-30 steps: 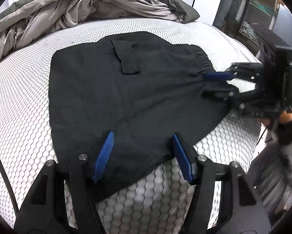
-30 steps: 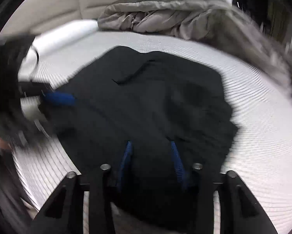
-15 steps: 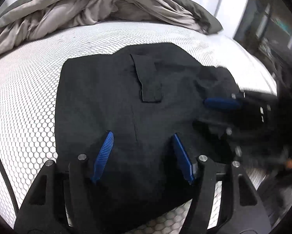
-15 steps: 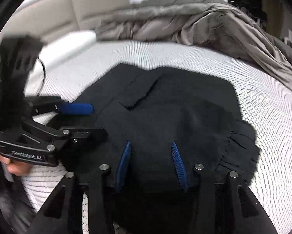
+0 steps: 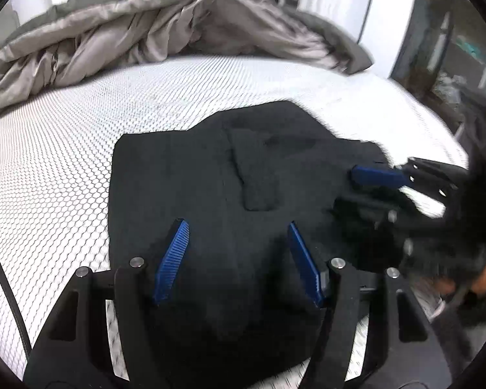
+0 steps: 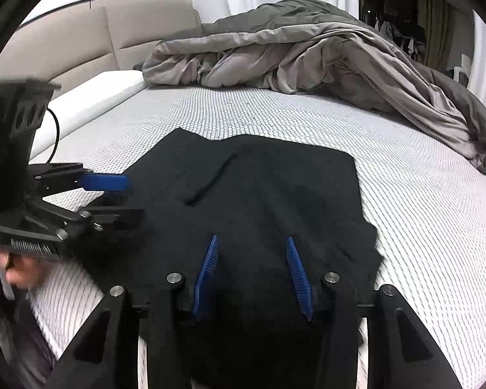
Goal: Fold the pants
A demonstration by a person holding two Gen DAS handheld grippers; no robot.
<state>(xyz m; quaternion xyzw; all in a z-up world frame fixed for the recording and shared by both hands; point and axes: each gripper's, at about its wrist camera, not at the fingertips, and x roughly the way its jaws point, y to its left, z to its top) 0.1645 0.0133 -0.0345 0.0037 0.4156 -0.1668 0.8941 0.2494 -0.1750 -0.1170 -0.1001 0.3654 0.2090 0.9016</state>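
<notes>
Black pants (image 5: 194,168) lie folded flat on the white honeycomb mattress (image 5: 48,146), a pocket flap facing up. My left gripper (image 5: 237,225) hovers open over their near part; dark cloth fills the gap between its blue pads without being pinched. My right gripper (image 6: 251,239) is also open above the pants (image 6: 275,188), near the gathered edge at the right. Each wrist view shows the other gripper reaching in over the cloth from the side: the right gripper (image 5: 350,191) with its fingers apart, the left gripper (image 6: 126,199) likewise. A hand (image 6: 16,269) holds the left tool.
A crumpled grey duvet (image 6: 308,48) is heaped along the far side of the bed. A beige headboard (image 6: 80,42) and a white pillow (image 6: 97,97) stand at the far left. Dark shelves (image 5: 454,42) rise beyond the bed's right edge.
Both grippers have moved forward over the pants. A second ago the near hem sat between the left fingers; now cloth runs under the whole left gripper. Both views have rolled slightly.
</notes>
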